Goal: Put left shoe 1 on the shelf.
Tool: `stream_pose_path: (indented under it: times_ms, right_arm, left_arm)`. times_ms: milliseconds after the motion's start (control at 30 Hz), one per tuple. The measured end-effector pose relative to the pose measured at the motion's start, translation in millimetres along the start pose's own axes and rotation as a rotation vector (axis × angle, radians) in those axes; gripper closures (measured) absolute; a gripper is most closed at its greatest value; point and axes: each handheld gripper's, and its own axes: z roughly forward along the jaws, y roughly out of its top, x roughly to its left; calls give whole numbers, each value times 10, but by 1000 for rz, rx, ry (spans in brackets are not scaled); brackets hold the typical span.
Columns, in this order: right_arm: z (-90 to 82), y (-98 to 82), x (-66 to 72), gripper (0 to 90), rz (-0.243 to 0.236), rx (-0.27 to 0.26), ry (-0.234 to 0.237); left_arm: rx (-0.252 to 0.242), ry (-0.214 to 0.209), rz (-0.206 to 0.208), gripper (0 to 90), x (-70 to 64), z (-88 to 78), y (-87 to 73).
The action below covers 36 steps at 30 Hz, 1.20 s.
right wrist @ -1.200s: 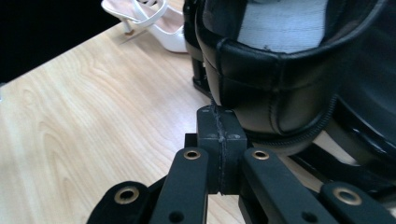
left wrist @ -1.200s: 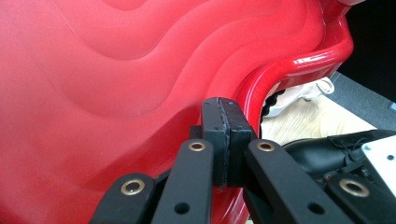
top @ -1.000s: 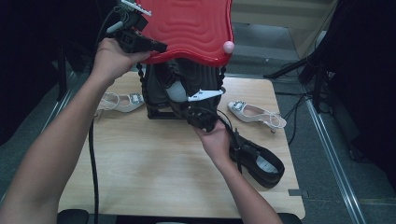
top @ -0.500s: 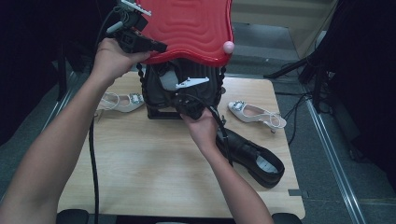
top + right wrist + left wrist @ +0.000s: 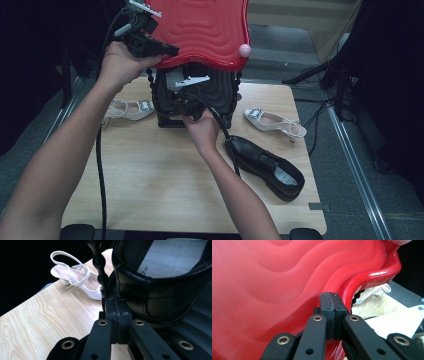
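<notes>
While the left claw (image 5: 167, 50) props the red flap (image 5: 200, 30) up, step: loading the black bag (image 5: 220, 95); right claw (image 5: 117, 302) is at its mouth.
Left claw: jaws together against the flap; nothing seen between them.
Right claw: jaws together, empty; just beside a black shoe (image 5: 160, 285) lying on the bag's quilted side.
Second shoe (image 5: 265, 165): on the table (image 5: 150, 180), right of the bag, near the right forearm.
Sandals: one left of the bag (image 5: 130, 107), one right (image 5: 272, 120); both untouched.
Next move, by judgement: seat the shoe fully inside, then fetch the second; flap must stay raised.
Views: right gripper view gives the shoe's insole and the beaded strap (image 5: 98, 262); high view gives the layout, with the bag's mouth shadowed under the flap.
</notes>
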Motion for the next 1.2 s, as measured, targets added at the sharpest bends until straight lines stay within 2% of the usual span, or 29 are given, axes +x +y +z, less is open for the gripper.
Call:
stream_pose_path:
  times_ms: [100, 233, 333, 367, 400, 433, 500, 533, 667, 700, 733, 833, 933, 1000, 1067, 1100, 1133, 1200]
  right_arm:
    - [98, -33, 16, 900, 6, 11, 7]
    - [87, -52, 25, 900, 18, 10, 21]
    - [12, -98, 33, 900, 10, 18, 41]
    - [-52, -137, 34, 900, 6, 12, 56]
    - [-52, -137, 34, 900, 6, 12, 56]
    - [-118, -180, 29, 872, 2, 15, 82]
    - [-141, -197, 27, 863, -3, 20, 92]
    - [-221, -263, 32, 858, -26, 32, 102]
    - [-334, -358, 30, 811, -43, 14, 116]
    - [-370, -387, 27, 802, -34, 11, 121]
    - [-402, -416, 23, 795, -32, 8, 122]
    - [-511, -531, -13, 798, 8, 3, 116]
    - [-565, -612, -31, 832, 15, 5, 119]
    - [-605, -670, -33, 860, -6, 3, 118]
    - [-623, -697, -34, 872, -12, 6, 113]
    - [-656, -756, -45, 889, -16, 12, 118]
    - [-667, -776, -52, 900, -14, 17, 129]
    - [-696, -841, -53, 900, -17, 12, 127]
  left_arm:
    - [3, -1, -10, 900, 1, 0, 4]
    - [9, 4, -15, 900, -2, -1, 14]
    - [8, 8, -15, 899, -3, -14, 24]
    - [1, 0, -22, 862, -2, -34, 26]
    - [-6, -11, -34, 862, -1, -58, 28]
    - [-11, -31, -44, 825, 17, -131, 30]
    - [-8, -27, -41, 821, 10, -172, 19]
    - [-1, -33, -38, 777, 4, -207, 6]
    - [3, -44, -30, 737, -45, -324, -103]
    - [-6, -31, -27, 716, -66, -350, -137]
    - [-17, -37, -27, 709, -81, -376, -170]
    - [-5, -46, -31, 681, -134, -435, -280]
    - [2, -53, -25, 642, -166, -441, -348]
    - [-8, -64, -12, 625, -214, -437, -455]
    - [-10, -69, -13, 585, -222, -426, -489]
    - [-3, -79, -20, 575, -234, -395, -555]
    - [-3, -79, -20, 563, -234, -395, -555]
    - [4, -87, -21, 548, -246, -334, -657]
